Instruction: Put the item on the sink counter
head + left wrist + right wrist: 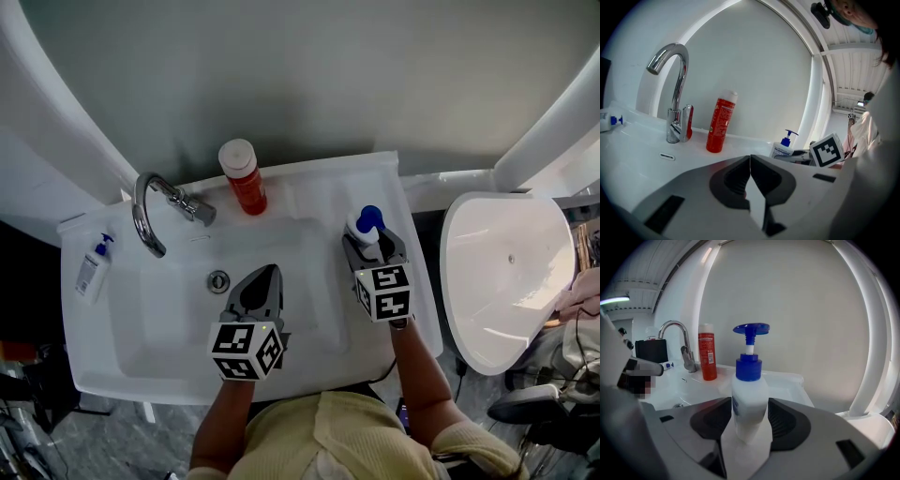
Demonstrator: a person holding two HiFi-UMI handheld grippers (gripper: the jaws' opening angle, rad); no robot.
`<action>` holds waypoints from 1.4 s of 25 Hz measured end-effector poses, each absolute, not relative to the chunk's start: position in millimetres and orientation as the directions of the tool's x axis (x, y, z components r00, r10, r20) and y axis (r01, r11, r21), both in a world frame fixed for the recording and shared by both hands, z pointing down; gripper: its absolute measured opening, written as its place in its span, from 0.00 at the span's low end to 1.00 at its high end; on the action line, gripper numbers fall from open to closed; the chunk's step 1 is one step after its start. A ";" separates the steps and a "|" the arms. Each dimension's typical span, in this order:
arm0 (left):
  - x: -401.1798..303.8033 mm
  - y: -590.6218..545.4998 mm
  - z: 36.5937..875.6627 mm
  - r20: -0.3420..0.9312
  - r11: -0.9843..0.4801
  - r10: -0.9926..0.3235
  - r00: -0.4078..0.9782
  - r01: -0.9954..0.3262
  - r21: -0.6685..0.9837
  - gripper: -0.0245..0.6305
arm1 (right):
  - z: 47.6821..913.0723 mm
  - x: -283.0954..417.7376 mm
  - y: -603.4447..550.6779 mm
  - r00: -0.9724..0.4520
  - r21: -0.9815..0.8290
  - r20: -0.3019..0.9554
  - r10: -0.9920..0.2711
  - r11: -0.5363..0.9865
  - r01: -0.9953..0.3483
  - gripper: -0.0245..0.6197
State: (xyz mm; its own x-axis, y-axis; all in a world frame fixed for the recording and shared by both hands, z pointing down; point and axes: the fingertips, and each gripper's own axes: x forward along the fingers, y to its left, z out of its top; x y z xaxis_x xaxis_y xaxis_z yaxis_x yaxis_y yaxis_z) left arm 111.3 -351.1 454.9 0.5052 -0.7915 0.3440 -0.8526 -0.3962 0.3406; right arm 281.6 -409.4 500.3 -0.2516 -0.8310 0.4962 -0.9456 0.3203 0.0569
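A white pump bottle with a blue cap (750, 399) stands upright on the right side of the sink counter (398, 202). My right gripper (750, 420) is around its lower body, jaws wide, pads just beside the bottle without pressing it. The head view shows the bottle (367, 225) at the tip of the right gripper (368, 247). My left gripper (750, 158) is shut with nothing in it and hangs over the basin (178, 319), as seen in the head view (270, 274).
A red bottle (244, 178) stands at the back rim beside the chrome faucet (150, 211). A small white bottle with a blue pump (94, 267) lies on the left counter. A white toilet bowl (506, 281) is to the right of the sink.
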 end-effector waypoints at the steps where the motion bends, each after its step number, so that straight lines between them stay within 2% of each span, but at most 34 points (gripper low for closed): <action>1: 112.1 -350.3 455.0 0.345 -0.400 -0.789 0.509 -0.851 0.341 0.10 | 499.3 282.2 -407.6 -0.248 0.062 0.496 -0.832 0.319 -0.946 0.41; 29: 116.3 -325.4 441.0 0.321 -0.487 -0.743 0.587 -0.804 0.341 0.10 | 466.2 296.7 -341.7 -0.155 0.078 0.449 -0.880 0.211 -0.974 0.40; 35: 117.1 -316.8 436.4 0.313 -0.503 -0.734 0.603 -0.792 0.345 0.10 | 456.1 291.6 -324.7 -0.159 0.045 0.421 -0.893 0.195 -0.980 0.36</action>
